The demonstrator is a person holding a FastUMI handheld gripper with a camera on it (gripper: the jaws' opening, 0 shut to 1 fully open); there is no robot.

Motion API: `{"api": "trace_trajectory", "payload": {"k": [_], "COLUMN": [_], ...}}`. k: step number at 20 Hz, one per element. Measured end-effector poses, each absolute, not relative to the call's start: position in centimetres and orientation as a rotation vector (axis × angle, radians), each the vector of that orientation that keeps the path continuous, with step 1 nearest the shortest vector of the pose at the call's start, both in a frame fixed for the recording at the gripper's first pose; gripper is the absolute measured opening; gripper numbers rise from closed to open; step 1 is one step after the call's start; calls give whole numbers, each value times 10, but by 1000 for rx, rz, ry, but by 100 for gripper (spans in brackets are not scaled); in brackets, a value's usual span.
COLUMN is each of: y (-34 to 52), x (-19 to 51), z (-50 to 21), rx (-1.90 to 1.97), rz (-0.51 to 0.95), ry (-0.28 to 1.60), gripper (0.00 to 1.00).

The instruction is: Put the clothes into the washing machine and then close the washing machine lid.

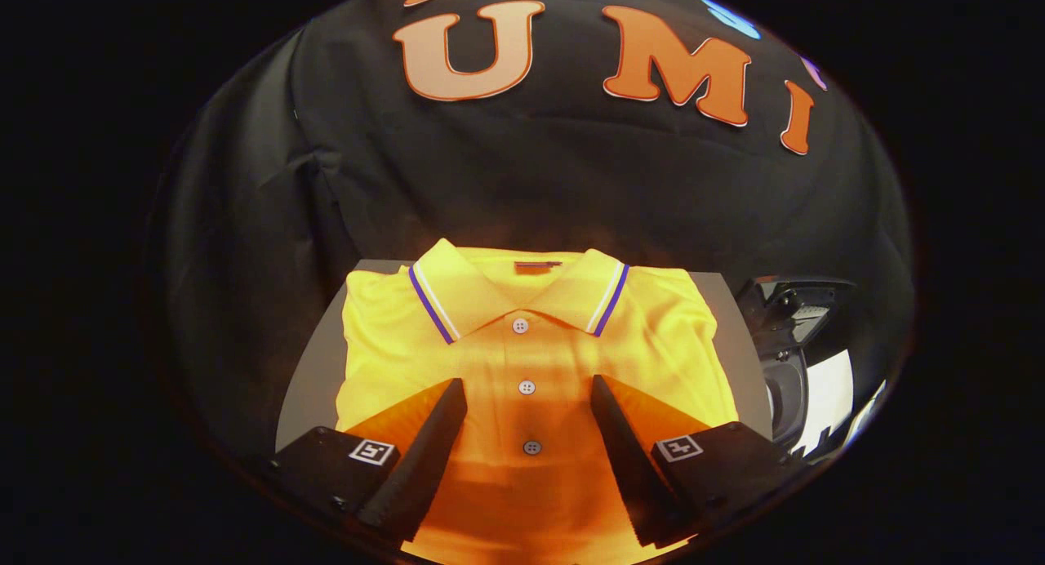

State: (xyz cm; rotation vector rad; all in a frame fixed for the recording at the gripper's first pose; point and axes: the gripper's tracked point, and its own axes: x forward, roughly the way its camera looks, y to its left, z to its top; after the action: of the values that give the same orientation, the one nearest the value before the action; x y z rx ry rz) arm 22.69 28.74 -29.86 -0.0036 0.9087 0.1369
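Hovering low over the shirt [531, 361], the gripper [528, 393] has its fingers spread wide apart, straddling the button placket and gripping nothing. I would judge the wide stance is meant to take a good bunch of cloth in one pinch. The shirt lies folded flat on the grey table [314, 385], collar toward the far edge, covering most of the top. It is yellow knit, soft-looking, with a striped collar and pale round buttons. Past the table's right edge stands the washer [788, 344], dark, glossy and rounded; whether its lid is up I cannot tell.
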Motion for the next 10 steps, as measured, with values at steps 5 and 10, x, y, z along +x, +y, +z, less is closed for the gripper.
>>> {"api": "trace_trajectory", "payload": {"k": [5, 10], "y": [294, 296], "x": [227, 225], "z": [-298, -299], "rx": [-27, -41], "rz": [170, 221], "ry": [953, 975], "gripper": [93, 64]}}
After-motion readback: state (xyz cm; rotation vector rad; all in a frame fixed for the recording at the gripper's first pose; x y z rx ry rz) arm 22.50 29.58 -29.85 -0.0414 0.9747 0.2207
